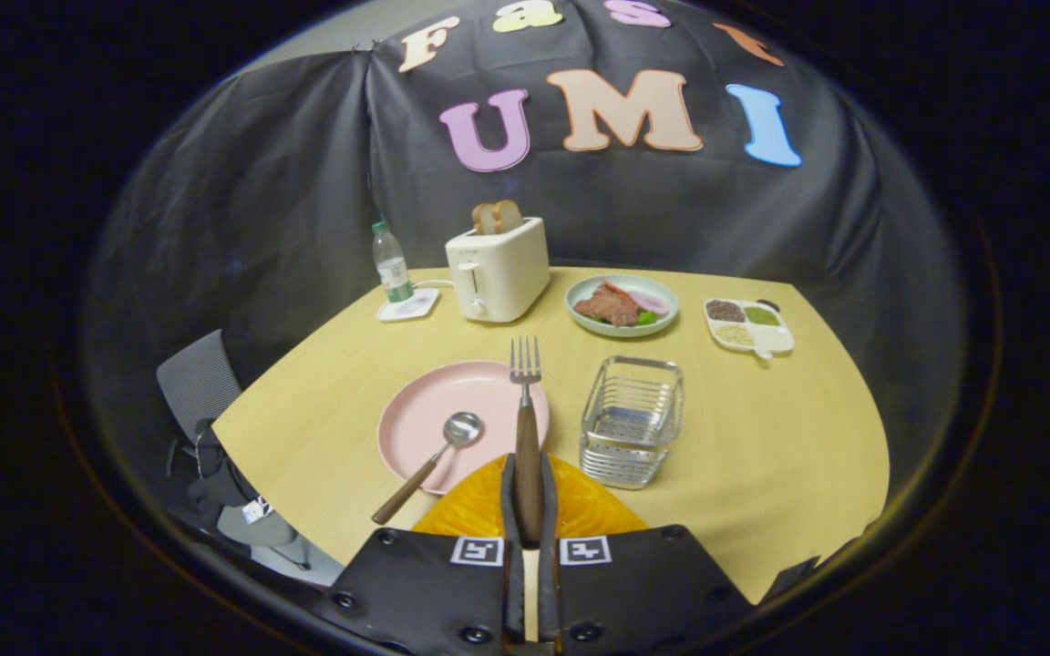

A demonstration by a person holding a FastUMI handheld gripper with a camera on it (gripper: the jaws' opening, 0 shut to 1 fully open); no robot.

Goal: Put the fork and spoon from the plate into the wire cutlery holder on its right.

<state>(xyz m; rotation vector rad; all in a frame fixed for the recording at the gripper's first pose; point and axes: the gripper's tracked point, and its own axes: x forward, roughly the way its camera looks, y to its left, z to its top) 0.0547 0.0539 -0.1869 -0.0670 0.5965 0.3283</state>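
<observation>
We have the gripper (530,497) closed tight on the fork (526,415), both fingers (509,510) pressing on its brown wooden handle. The fork points straight ahead from the fingers, tines forward, and lies over the right edge of the pink plate (425,415); we cannot tell whether it touches the plate or is lifted off it. The spoon (438,451) lies on the plate to the left of the fork, its bowl on the plate's middle and its wooden handle slanting back over the near rim onto the table (762,428).

The wire cutlery holder (632,421) stands just right of the plate, and we see nothing inside it but its own wire floor. An orange, patterned dish or mat (593,510) lies right beneath the fingers.

Beyond the plate, a pale green plate (621,305) carries a slab of meat, a pink slice and something green. To its right, a white divided dish (749,325) holds dark, green and pale grains in separate compartments. A white toaster (498,269) has two slices of bread standing in its slots. Left of it a plastic water bottle (391,264) stands on a white square coaster (407,306). A grey chair (201,383) sits off the table's left side.
</observation>
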